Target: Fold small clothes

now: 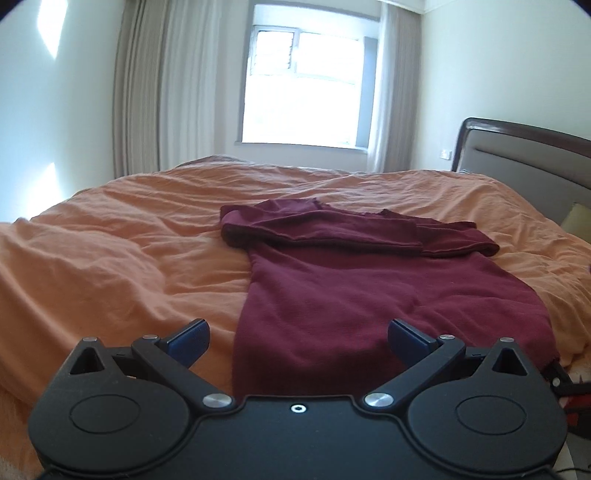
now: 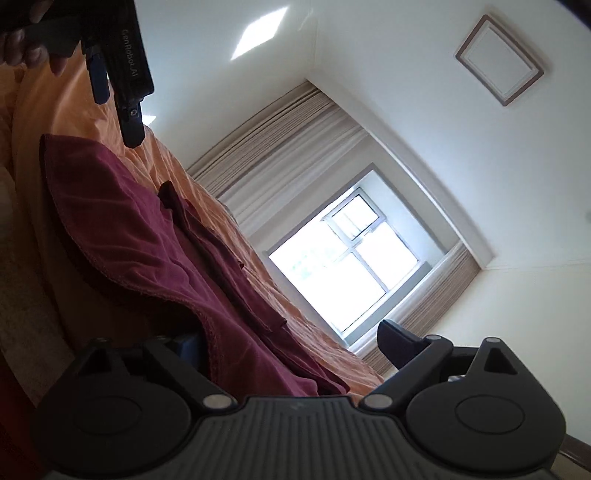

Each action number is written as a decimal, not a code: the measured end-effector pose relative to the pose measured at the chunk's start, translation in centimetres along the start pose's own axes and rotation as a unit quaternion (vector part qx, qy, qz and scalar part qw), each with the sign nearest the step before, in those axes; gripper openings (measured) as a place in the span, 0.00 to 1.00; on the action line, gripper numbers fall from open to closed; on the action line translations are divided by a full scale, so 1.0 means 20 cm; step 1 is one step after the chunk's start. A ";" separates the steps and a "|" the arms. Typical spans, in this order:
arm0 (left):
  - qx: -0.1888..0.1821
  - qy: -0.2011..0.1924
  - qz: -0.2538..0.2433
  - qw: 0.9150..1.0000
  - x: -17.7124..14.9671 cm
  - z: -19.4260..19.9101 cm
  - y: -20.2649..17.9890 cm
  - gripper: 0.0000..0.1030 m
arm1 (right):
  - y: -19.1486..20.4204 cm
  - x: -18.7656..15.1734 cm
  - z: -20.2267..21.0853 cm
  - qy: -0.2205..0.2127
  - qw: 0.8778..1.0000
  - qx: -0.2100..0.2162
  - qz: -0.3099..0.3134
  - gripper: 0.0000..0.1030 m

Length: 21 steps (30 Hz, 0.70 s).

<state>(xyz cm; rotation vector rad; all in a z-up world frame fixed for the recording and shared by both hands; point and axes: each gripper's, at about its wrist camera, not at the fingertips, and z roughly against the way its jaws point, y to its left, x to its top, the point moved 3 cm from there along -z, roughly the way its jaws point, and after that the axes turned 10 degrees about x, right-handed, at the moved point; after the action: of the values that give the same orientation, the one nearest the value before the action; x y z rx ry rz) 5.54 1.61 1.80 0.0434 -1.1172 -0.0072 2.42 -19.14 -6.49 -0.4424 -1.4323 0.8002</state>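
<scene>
Daylight reaches you from the window (image 1: 301, 86), which is blown out to white in both views so nothing beyond the glass can be made out. Bright patches of sun sit on the left wall (image 1: 51, 27) and, in the right wrist view, on the ceiling (image 2: 369, 48). The bed cover (image 1: 110, 236) is evenly lit with soft creases of shade. Your right gripper (image 2: 291, 350) body is backlit and nearly black, and the lower left of that view is murky. Both fisheye pictures bend straight lines near the edges, with dark corners.
</scene>
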 end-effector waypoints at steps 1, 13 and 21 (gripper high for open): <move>-0.011 -0.009 -0.014 1.000 0.00 0.02 -0.02 0.99 | -0.03 0.01 0.00 0.004 1.000 0.012 -0.014 0.89; -0.074 -0.031 -0.142 0.987 -0.13 0.05 -0.31 0.99 | -0.41 0.07 -0.31 0.075 0.976 0.124 -0.165 0.89; -0.047 -0.048 -0.231 0.971 -0.23 0.01 -0.48 1.00 | -0.51 0.03 -0.46 0.098 0.952 0.153 -0.245 0.89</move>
<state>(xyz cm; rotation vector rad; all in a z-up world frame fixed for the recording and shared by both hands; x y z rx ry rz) 3.51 -7.84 -2.59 0.2192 -1.1806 -0.4826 13.58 -23.77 0.02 0.0761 -1.1386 0.5412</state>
